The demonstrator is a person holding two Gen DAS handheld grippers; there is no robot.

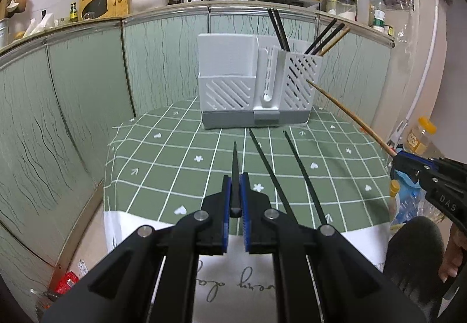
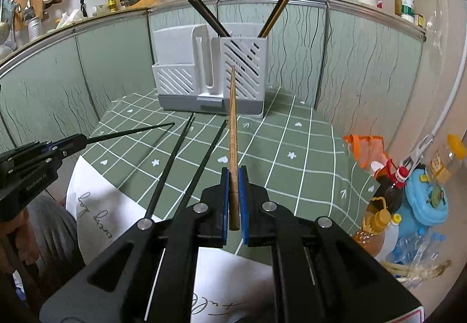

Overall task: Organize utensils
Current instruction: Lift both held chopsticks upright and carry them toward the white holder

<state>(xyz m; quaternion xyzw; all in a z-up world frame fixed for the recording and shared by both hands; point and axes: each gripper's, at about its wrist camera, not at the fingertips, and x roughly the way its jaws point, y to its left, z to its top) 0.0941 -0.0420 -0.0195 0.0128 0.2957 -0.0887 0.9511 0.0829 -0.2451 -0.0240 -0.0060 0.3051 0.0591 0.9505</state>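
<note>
Here both hands tilt down: left gripper (image 1: 235, 191) pinches a black chopstick (image 1: 235, 165), right gripper (image 2: 234, 191), marked "DAS", pinches a wooden chopstick (image 2: 232, 124).

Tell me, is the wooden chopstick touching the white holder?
Apart. The left wrist view shows the wooden chopstick tip hanging clear of the white holder.

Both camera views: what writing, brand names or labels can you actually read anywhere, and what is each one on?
"DAS": raised on the black right gripper body, left wrist view.
"GenRobot AI": on the black left gripper body, right wrist view.
Cursive script on the white cloth edge, seen reversed: looks like "day", uncertain.
Labels on the yellow-capped jar and counter bottles: too small.
</note>
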